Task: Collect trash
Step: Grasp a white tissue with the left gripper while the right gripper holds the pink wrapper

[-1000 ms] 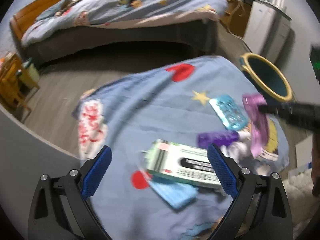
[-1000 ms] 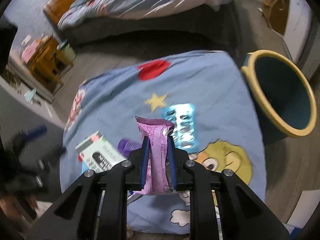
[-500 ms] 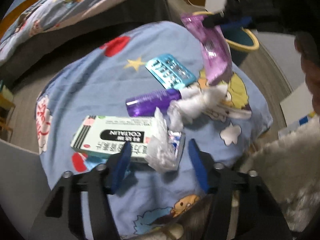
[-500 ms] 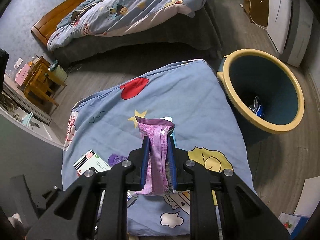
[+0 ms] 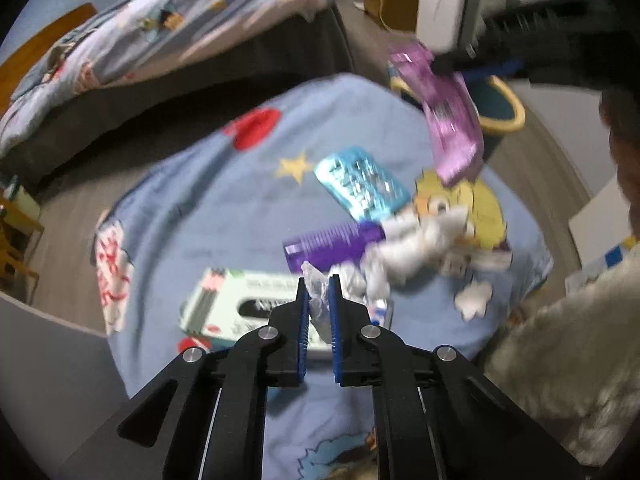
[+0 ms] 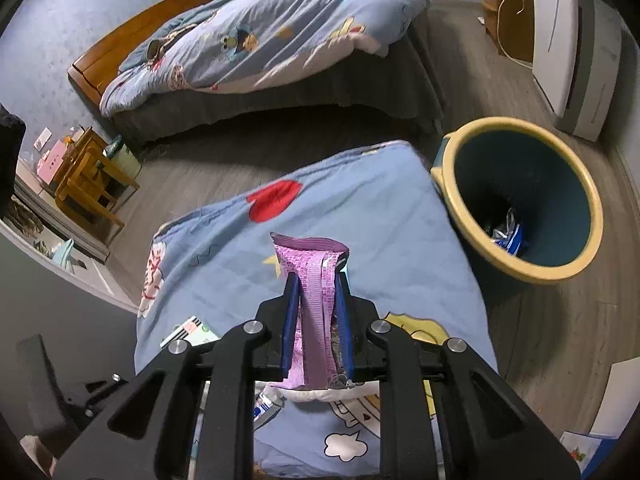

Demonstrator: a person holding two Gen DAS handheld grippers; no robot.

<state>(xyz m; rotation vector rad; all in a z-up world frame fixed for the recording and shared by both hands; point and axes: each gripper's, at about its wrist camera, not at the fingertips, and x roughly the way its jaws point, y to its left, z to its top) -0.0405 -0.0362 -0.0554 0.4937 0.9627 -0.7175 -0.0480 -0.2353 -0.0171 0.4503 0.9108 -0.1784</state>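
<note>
Bed: a large bed (image 6: 256, 40) with a blue cartoon duvet stood across the far side of the room.
Cloth: a blue cartoon-print cloth (image 6: 360, 216) covered the near surface where the trash lay.
Bin: a dark bin with a yellow rim (image 6: 592, 208) stood on the floor just beside the cloth's right edge, with some wrappers already at its bottom.
Right gripper: the right gripper (image 6: 316, 280) was clenched on a purple wrapper (image 6: 316, 268), which stood upright between its blue pads, lifted clear of the cloth.
Left gripper: the left gripper (image 5: 318, 284) was clamped on a crumpled white tissue (image 5: 316, 292), low over the cloth's near part.
Box: a white and green box (image 5: 240, 304) lay flat just behind the left gripper.
Tube: a purple tube (image 5: 332, 246) lay beyond the box, its end touching more crumpled tissue (image 5: 420, 240).
Blister pack: a turquoise blister pack (image 5: 360, 186) lay beyond the tube, near a yellow star.
</note>
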